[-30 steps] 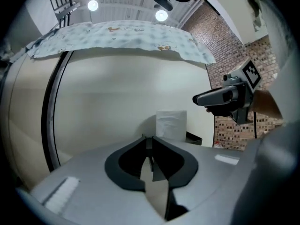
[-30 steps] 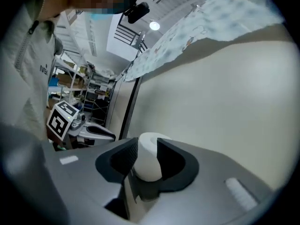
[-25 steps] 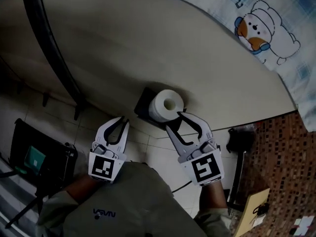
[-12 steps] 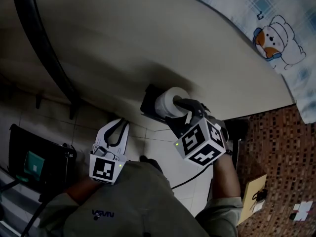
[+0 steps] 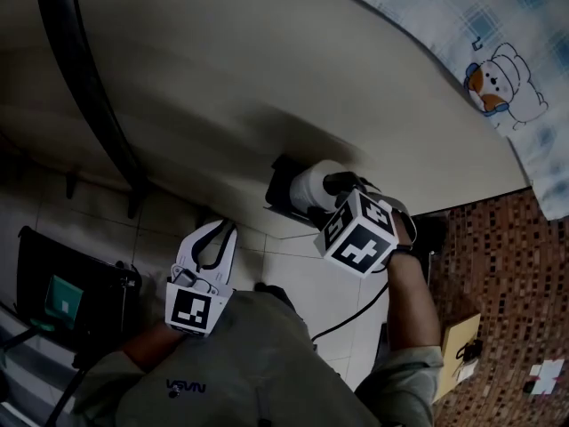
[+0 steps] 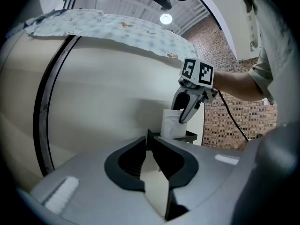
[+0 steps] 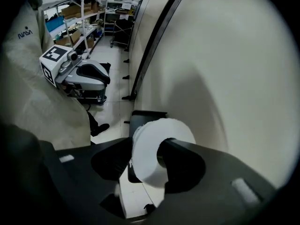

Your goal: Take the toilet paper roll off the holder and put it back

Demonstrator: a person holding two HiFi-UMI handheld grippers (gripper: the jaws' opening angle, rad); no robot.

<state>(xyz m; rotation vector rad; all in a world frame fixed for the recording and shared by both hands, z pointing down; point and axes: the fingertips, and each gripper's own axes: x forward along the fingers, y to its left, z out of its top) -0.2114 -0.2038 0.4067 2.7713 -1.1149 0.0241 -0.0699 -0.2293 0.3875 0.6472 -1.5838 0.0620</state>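
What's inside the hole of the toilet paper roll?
One jaw of the right hand-held gripper, whose jaws have just been opening around the roll wall. Anything deeper is hidden.

Left gripper's [image 6: 149, 138] jaws together — right gripper's [image 7: 146, 149] newly wide

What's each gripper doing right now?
Left gripper: closed, empty.
Right gripper: open; its jaws have just been opening, with the wall of the toilet paper roll between them.
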